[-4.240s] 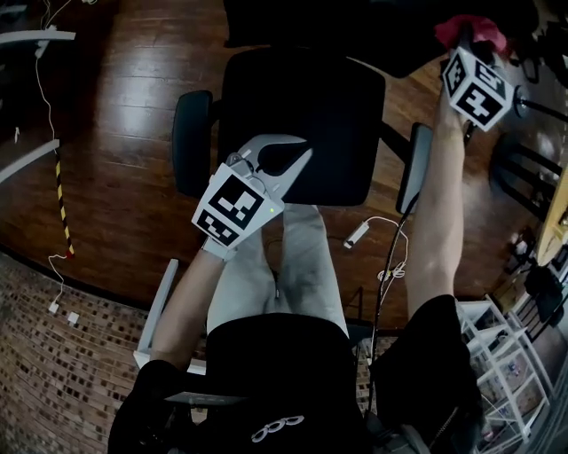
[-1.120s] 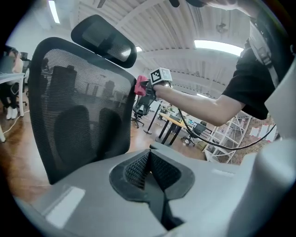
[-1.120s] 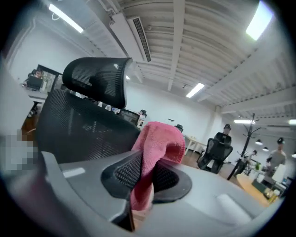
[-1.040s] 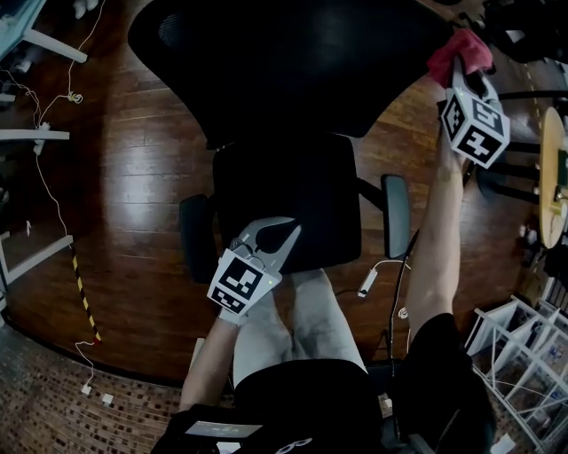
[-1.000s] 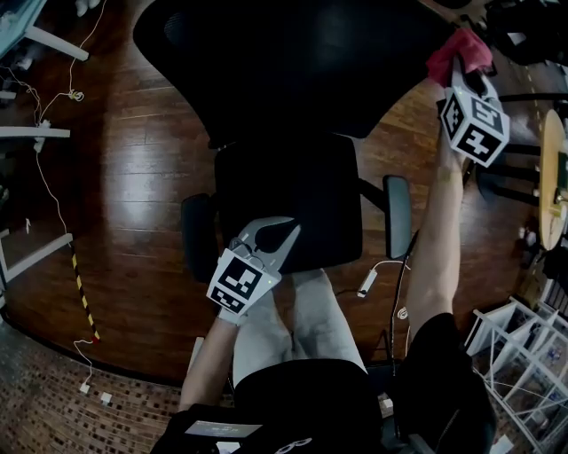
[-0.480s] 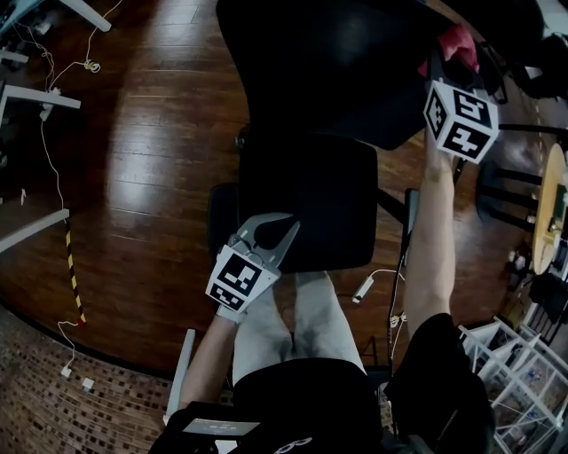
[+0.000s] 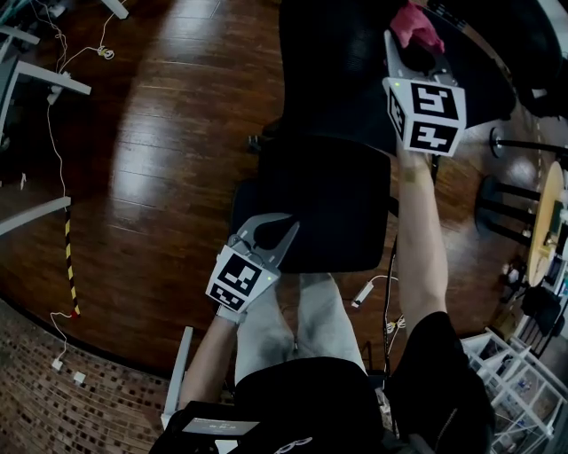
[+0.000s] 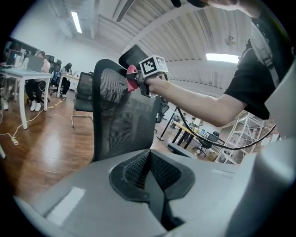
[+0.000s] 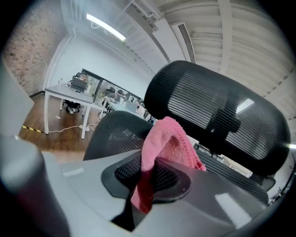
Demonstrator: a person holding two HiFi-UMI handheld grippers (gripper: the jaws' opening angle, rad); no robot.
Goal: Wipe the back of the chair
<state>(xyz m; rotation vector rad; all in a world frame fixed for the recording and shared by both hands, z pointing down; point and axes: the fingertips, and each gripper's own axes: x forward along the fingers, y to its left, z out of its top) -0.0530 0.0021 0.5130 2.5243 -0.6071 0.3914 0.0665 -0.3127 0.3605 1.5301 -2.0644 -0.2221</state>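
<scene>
A black mesh office chair stands before me; its back (image 7: 351, 62) fills the top of the head view and its seat (image 7: 324, 208) lies below. My right gripper (image 7: 410, 35) is shut on a pink cloth (image 7: 415, 25), raised against the upper part of the chair back. In the right gripper view the pink cloth (image 9: 167, 147) folds over the jaws, under the black headrest (image 9: 217, 113). My left gripper (image 7: 271, 232) is shut with nothing in it and hangs low over the seat's front edge. From the left gripper view the chair back (image 8: 119, 118) and the cloth (image 8: 132, 77) show.
Dark wood floor (image 7: 160, 160) surrounds the chair. White desk legs and cables (image 7: 49, 97) lie at the left, a yellow-black striped cable (image 7: 67, 266) near it. Other chairs and a white wire rack (image 7: 510, 363) stand at the right. My legs (image 7: 293, 319) are under the seat.
My right gripper with the pink cloth has moved left across the top of the chair back. The chair has shifted right in the head view. The left gripper has stayed put.
</scene>
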